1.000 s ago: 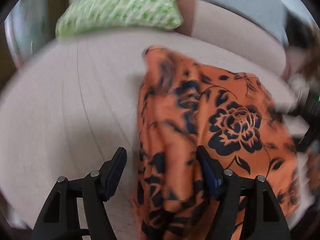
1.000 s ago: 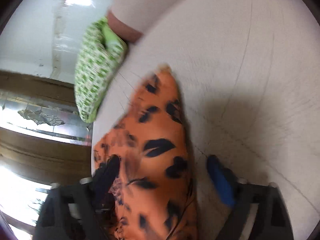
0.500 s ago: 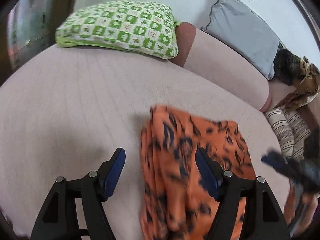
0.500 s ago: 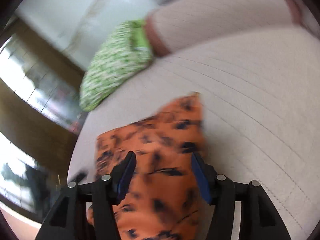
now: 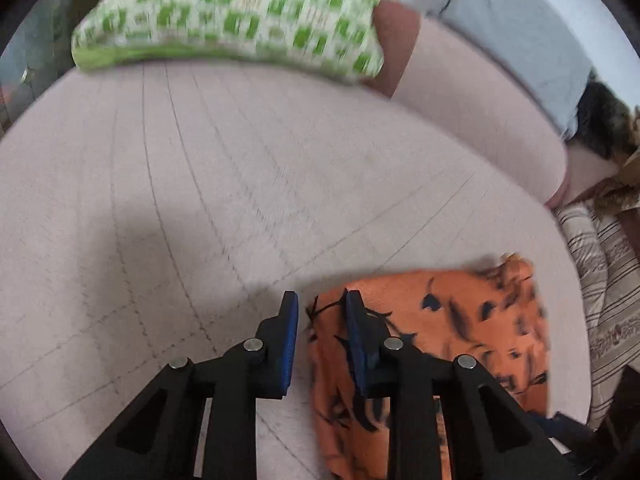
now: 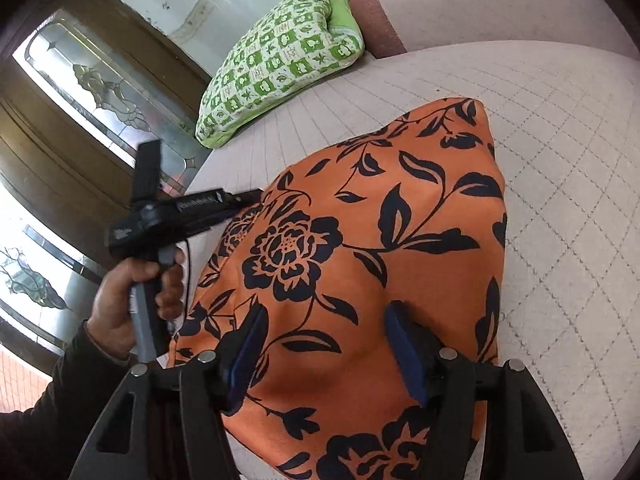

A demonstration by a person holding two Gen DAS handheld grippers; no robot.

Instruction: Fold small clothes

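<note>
Since a second ago the left hand-held gripper (image 5: 318, 300) has pulled off the orange cloth with the black flower print (image 6: 360, 248) and its jaws have just been closing, so now they sit narrow with only a small gap. Looks like just the left edge of the cloth shows through that gap, and the blue pads aren't visibly pinching it. Back then the cloth ran right between wide-open jaws.

Biggest thing around is the pale pink quilted sofa seat (image 5: 240, 184), and the cloth lies flat on it as a neat folded panel, near the front edge. In the left wrist view it sits low and to the right, apart from everything else.

Green-and-white checked cushion (image 6: 280, 64) is at the far end of the seat against the armrest, well away from the cloth. A grey cushion (image 5: 512, 32) leans on the backrest, and some striped fabric (image 5: 608, 280) is piled off to the right.

Right hand-held gripper (image 6: 326, 344) hangs over the near part of the cloth; its jaws have just been opening and stand wide, holding nothing. The person's left hand (image 6: 128, 300), dark sleeve, grips the other tool's handle beside the cloth.
</note>
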